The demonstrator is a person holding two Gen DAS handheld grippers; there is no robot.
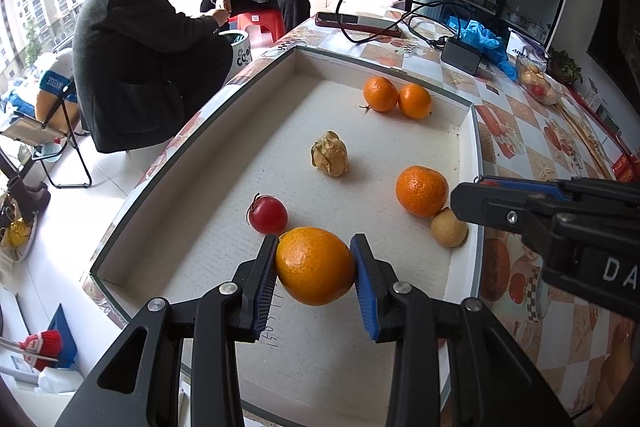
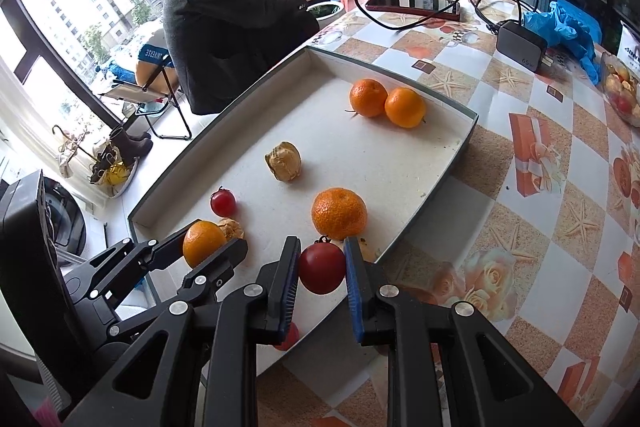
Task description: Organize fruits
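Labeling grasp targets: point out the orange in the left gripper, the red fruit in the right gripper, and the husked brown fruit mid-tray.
orange (image 1: 315,265), left wrist view, centre of peel.
red fruit (image 2: 322,269), right wrist view, centre of skin.
husked brown fruit (image 1: 330,153), left wrist view, middle of papery husk.

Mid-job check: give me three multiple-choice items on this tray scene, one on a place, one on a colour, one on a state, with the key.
1. Where does the pair of touching oranges lie in the white tray?
A. near the far end
B. against the left claw
C. outside the tray

2. What colour is the fruit in the right claw?
A. orange
B. red
C. green

3. What is the state of the left claw?
A. open above the tray
B. shut on nothing
C. shut on a large orange

Answers:
1 A: the two sit together by the tray's far wall.
2 B: the red fruit shows between the blue pads.
3 C: both pads press the large orange.
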